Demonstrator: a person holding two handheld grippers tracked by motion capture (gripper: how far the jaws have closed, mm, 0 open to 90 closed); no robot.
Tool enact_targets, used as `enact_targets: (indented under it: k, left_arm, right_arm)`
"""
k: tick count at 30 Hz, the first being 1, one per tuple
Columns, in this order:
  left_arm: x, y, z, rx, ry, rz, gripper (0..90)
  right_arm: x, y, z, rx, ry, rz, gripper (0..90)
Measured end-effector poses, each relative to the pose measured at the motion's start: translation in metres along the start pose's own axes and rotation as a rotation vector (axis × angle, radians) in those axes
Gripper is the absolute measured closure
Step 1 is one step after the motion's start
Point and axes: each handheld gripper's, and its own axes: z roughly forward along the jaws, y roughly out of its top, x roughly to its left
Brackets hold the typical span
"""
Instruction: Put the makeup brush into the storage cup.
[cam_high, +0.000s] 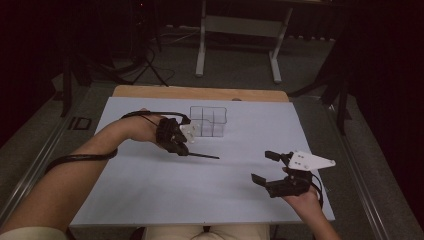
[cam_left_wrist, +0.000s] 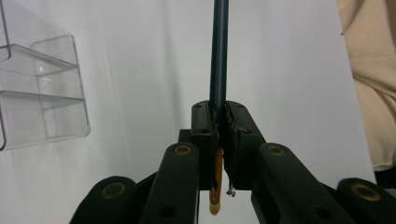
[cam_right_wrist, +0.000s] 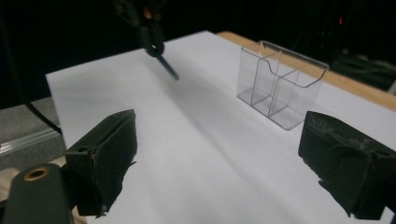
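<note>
Pencil (cam_left_wrist: 219, 56) sits clamped between left tongs (cam_left_wrist: 219, 116), while right tongs (cam_right_wrist: 219, 163) gape empty.

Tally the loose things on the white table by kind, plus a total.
Dark pencil, gripped in the left gripper: 1
Clear compartment holder: 1
Total: 2

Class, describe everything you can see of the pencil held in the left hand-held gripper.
The pencil is thin and straight, with a dark blue-green painted shaft and a yellowish-orange end poking out behind the pads. The left hand-held gripper is shut on it near that end. In the high view it juts roughly level above the white table, near the clear plastic organizer, not touching it.
</note>
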Motion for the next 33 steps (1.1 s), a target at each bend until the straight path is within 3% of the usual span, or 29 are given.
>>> enact_targets:
  k: [2, 3, 7, 9, 13, 15, 21, 26, 31, 33]
  left_arm:
    - [-0.001, 0.002, 0.001, 0.01, -0.006, -0.001, 84.3]
    - [-0.001, 0.003, 0.002, 0.015, -0.007, 0.005, 84.3]
    - [-0.002, 0.008, 0.005, 0.026, -0.017, -0.004, 84.3]
    - [-0.004, 0.009, 0.007, 0.034, -0.006, 0.027, 84.3]
    - [-0.006, 0.011, 0.012, 0.039, -0.017, 0.032, 84.3]
    - [-0.007, 0.011, 0.013, 0.044, -0.017, 0.033, 84.3]
    - [-0.009, 0.015, 0.018, 0.048, -0.031, 0.032, 84.3]
    - [-0.011, 0.021, 0.02, 0.066, -0.019, 0.06, 84.2]
    - [-0.011, 0.025, 0.021, 0.063, -0.011, 0.078, 84.3]
    - [-0.012, 0.027, 0.021, 0.057, -0.016, 0.09, 84.3]
  right_arm:
    - [-0.001, 0.007, 0.008, 0.061, 0.057, -0.018, 11.8]
    - [0.001, 0.01, 0.012, 0.076, 0.061, -0.027, 13.1]
    - [0.001, 0.025, 0.03, 0.162, 0.157, -0.018, 17.6]
    - [0.001, 0.031, 0.039, 0.208, 0.177, -0.023, 21.2]
    - [0.001, 0.039, 0.061, 0.344, 0.217, -0.011, 22.9]
    - [0.002, 0.041, 0.07, 0.398, 0.241, 0.003, 28.8]
    - [0.005, 0.046, 0.089, 0.461, 0.242, 0.024, 40.9]
    - [0.006, 0.048, 0.101, 0.503, 0.231, 0.011, 48.0]
    - [0.005, 0.049, 0.112, 0.541, 0.254, 0.051, 57.2]
    - [0.006, 0.049, 0.116, 0.563, 0.251, 0.045, 58.0]
